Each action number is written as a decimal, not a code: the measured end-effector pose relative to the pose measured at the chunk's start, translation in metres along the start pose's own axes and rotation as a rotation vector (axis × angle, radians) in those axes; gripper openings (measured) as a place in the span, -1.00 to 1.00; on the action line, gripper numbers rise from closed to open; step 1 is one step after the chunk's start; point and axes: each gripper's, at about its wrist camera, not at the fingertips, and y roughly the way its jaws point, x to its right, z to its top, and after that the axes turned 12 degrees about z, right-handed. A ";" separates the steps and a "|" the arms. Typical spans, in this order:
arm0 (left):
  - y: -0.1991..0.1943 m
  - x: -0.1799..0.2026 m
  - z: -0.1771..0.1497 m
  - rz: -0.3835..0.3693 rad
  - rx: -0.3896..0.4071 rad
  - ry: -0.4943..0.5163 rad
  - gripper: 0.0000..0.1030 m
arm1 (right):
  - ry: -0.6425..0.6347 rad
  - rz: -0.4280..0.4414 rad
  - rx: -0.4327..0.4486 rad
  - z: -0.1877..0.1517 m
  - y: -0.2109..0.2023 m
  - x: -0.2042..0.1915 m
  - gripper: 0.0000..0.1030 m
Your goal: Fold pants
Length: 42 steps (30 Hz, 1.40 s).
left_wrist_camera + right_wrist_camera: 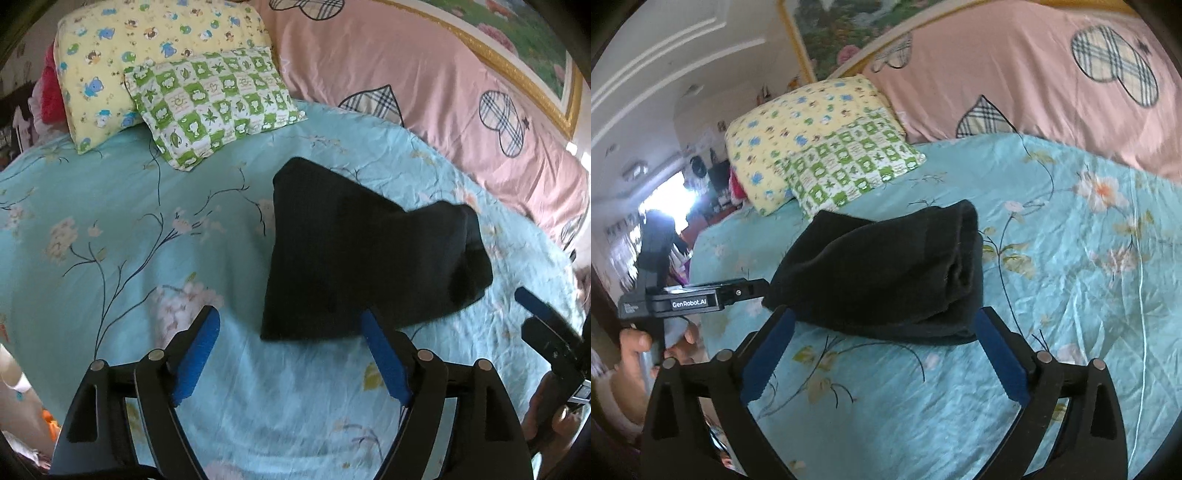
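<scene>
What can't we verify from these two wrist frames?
- Pants: all black in both views, so fold layers, waistband and leg ends are unreadable.
- Pants' near edge: partly covered by the left gripper's finger in the left view and the right gripper's fingers in the right view.
- Far right gripper in the left view: blurred, cut off by the frame edge.
- Framed picture: cropped at the top.

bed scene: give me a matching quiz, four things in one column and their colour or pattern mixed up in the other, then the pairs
Things:
1. folded pants
2. bedsheet
3. front pillow
4. quilt

Looks:
A. pink with plaid shapes
B. black
C. green and white checks
D. light blue with flowering branches

Pairs: 1-B, 2-D, 3-C, 4-A
</scene>
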 end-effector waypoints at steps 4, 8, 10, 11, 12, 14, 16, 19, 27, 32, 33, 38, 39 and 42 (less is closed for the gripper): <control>-0.008 0.008 -0.015 0.046 0.024 0.056 0.56 | -0.033 -0.041 -0.014 -0.011 0.003 -0.010 0.91; -0.013 0.015 -0.023 0.060 0.037 0.093 0.57 | -0.032 -0.076 -0.017 -0.020 0.004 -0.013 0.91; -0.014 0.018 -0.026 0.059 0.034 0.108 0.58 | -0.029 -0.094 -0.013 -0.022 0.002 -0.015 0.91; -0.014 0.019 -0.027 0.059 0.033 0.114 0.58 | -0.028 -0.095 -0.006 -0.022 0.000 -0.016 0.91; -0.015 0.021 -0.028 0.062 0.032 0.121 0.58 | -0.031 -0.101 0.005 -0.022 -0.002 -0.018 0.91; -0.017 0.022 -0.031 0.067 0.037 0.130 0.58 | -0.033 -0.111 0.019 -0.022 -0.006 -0.020 0.92; -0.018 0.023 -0.032 0.068 0.044 0.135 0.58 | -0.035 -0.118 0.031 -0.024 -0.009 -0.021 0.95; -0.017 0.022 -0.031 0.066 0.044 0.133 0.58 | -0.040 -0.141 0.040 -0.028 -0.010 -0.021 0.98; -0.016 0.023 -0.031 0.084 0.042 0.140 0.58 | -0.095 -0.176 -0.020 -0.034 0.005 -0.029 0.98; -0.017 0.023 -0.031 0.103 0.057 0.152 0.58 | -0.120 -0.177 -0.047 -0.036 0.011 -0.033 0.98; -0.018 0.023 -0.031 0.105 0.060 0.154 0.58 | -0.123 -0.174 -0.049 -0.036 0.011 -0.034 0.98; -0.020 0.025 -0.030 0.117 0.076 0.169 0.60 | -0.132 -0.153 -0.061 -0.036 0.014 -0.036 0.98; -0.020 0.026 -0.030 0.116 0.078 0.170 0.60 | -0.132 -0.153 -0.063 -0.036 0.014 -0.035 0.98; -0.021 0.027 -0.031 0.121 0.084 0.180 0.60 | -0.131 -0.153 -0.064 -0.036 0.015 -0.035 0.98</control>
